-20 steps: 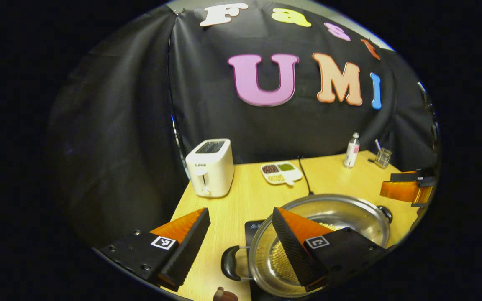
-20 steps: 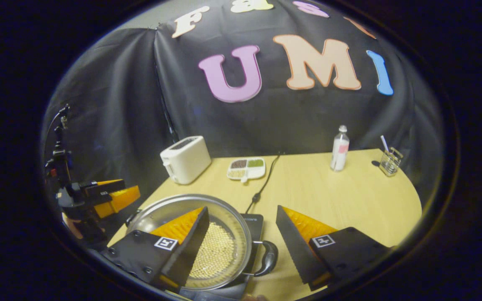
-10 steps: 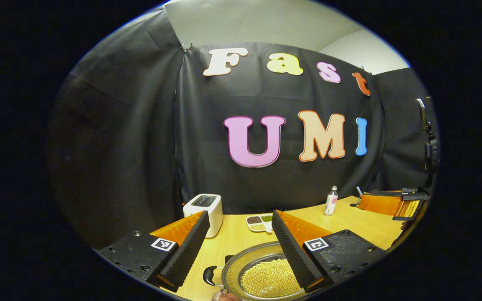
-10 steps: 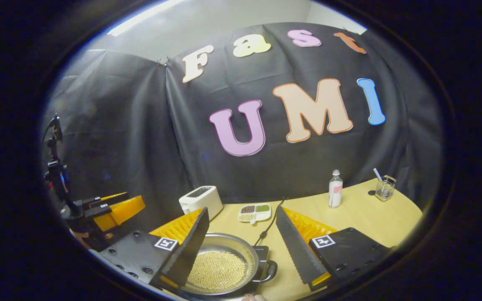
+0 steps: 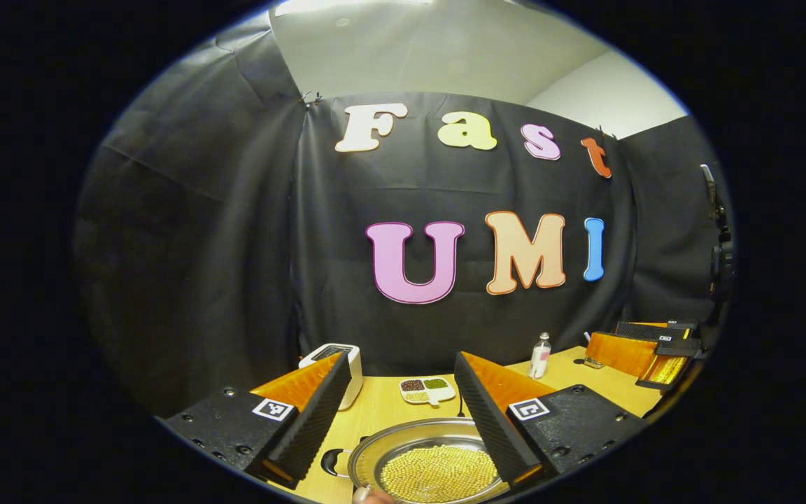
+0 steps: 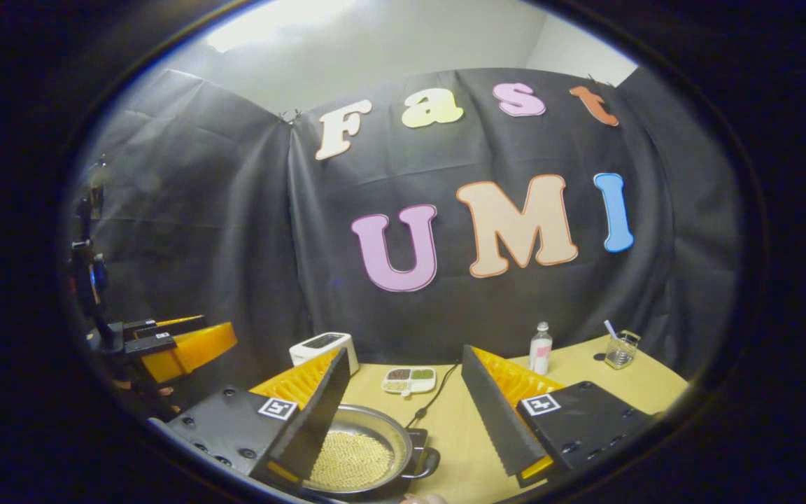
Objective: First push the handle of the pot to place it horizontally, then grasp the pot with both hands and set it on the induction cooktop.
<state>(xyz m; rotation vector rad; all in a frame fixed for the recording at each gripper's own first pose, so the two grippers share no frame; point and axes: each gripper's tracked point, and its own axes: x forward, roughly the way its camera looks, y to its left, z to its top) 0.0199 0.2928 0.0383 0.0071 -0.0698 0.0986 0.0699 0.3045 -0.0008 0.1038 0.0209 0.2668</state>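
Pot (image 6: 354, 458) on cooktop (image 6: 413, 441), below both tools | left tool (image 5: 396, 420) wide open, empty | right tool (image 6: 403, 420) same

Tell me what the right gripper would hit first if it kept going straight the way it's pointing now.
Probably nothing close: the right gripper, jaws open, points over the table toward the booth wall. The divided dish and the black cable lie lower along that line. Depth is unclear.

Steel pot (image 6: 361, 455) holding yellow beans sits level on the black induction cooktop (image 6: 413, 441).
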